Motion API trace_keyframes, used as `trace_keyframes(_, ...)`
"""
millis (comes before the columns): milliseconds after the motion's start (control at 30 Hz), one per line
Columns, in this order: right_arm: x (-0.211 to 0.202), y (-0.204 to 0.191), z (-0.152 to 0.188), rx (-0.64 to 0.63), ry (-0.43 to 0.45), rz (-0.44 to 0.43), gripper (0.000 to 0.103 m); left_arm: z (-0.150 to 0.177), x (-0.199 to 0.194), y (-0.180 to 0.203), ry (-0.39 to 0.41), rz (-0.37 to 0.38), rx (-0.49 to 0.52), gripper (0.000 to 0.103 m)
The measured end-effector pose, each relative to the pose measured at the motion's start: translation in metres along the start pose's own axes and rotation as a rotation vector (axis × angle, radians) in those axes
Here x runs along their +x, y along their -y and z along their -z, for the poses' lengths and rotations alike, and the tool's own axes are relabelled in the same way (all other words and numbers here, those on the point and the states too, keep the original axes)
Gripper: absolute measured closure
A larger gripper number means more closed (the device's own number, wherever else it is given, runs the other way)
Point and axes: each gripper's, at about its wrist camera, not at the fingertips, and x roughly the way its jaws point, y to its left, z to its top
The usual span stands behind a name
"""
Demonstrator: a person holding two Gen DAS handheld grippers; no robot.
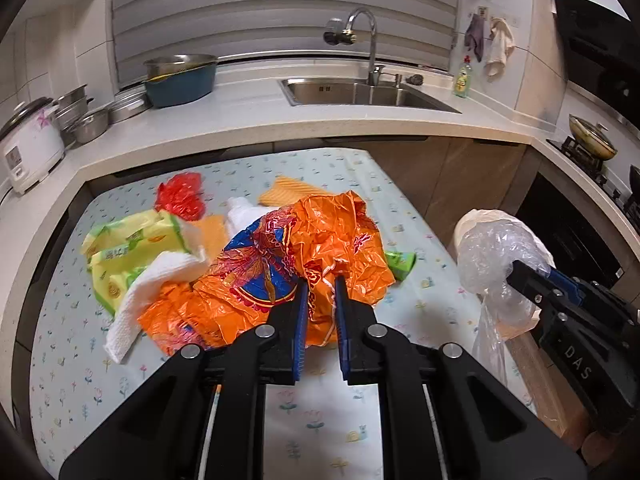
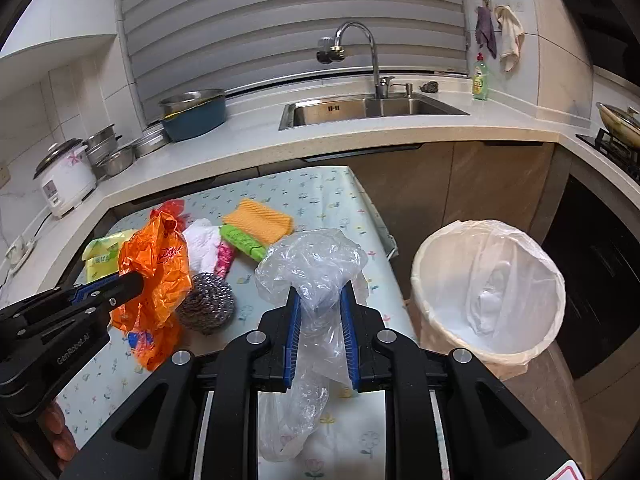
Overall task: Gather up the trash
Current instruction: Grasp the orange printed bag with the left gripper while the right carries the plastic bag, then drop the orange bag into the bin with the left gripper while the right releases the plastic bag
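My left gripper (image 1: pixel 320 288) is shut on a crumpled orange plastic bag (image 1: pixel 320 240) and holds it above the table; the bag also shows in the right wrist view (image 2: pixel 156 272). My right gripper (image 2: pixel 320 296) is shut on a clear plastic bag (image 2: pixel 312 264), seen in the left wrist view (image 1: pixel 496 256) near the table's right edge. A white-lined trash bin (image 2: pixel 488 288) stands on the floor right of the table. On the table lie a yellow-green wrapper (image 1: pixel 120 252), a white paper towel (image 1: pixel 148 300), a red bag (image 1: pixel 180 196), and a steel scourer (image 2: pixel 208 304).
The table (image 2: pixel 320 188) has a flowered cloth. An orange cloth (image 2: pixel 260 220), a green brush (image 2: pixel 240 240) and a pink-white rag (image 2: pixel 208 244) lie on it. Behind is a counter with a sink (image 2: pixel 360 110), pots (image 2: pixel 192 116) and a rice cooker (image 2: pixel 64 176). A stove (image 2: pixel 616 136) is on the right.
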Motion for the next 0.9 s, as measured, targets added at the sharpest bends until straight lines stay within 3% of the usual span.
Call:
trace_keyframes(333, -0.005, 0.087, -0.014, 0.102, 0.040, 0.125, 0.085, -0.026, 0.023, 0.095, 0.020, 0.159, 0.120, 0.091)
trace_keyframes(567, 0.016, 0.141, -0.020, 0.164, 0.028, 0.196, 0.085, -0.041, 0.056, 0.147, -0.005, 0.265, 0.174, 0.090)
trace_keyframes(900, 0.047, 0.182, -0.024, 0.213, 0.000, 0.250, 0.085, -0.056, 0.103, 0.190, -0.055, 0.354, 0.205, 0.090)
